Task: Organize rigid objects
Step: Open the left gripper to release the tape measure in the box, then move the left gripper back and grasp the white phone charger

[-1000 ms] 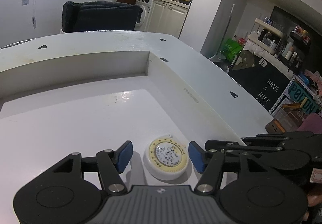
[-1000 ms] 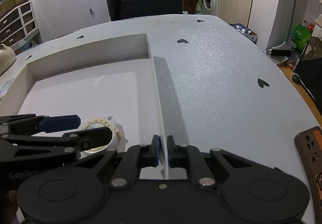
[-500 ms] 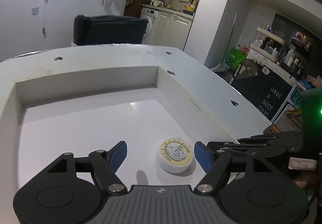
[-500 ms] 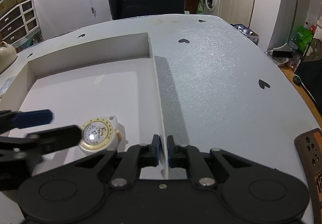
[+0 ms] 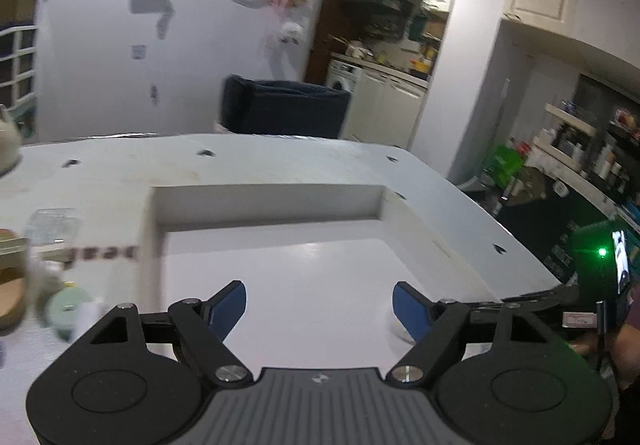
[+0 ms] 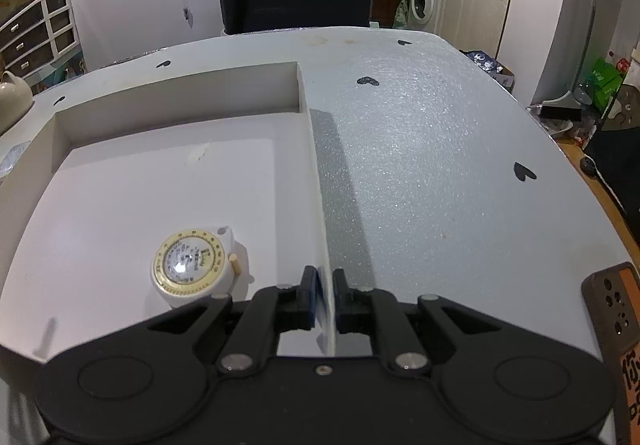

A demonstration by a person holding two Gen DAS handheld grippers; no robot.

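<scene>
Fingers of the right gripper (image 6: 325, 295) pinch the near wall of the white tray (image 6: 316, 165), holding it. At ten o'clock from them, just inside, the round tape measure (image 6: 192, 267) lies flat on the tray floor. The left gripper (image 5: 320, 305) hangs wide and empty over the tray, the measure hidden by its right pad at four o'clock. Beyond spreads the table (image 6: 420, 133).
</scene>
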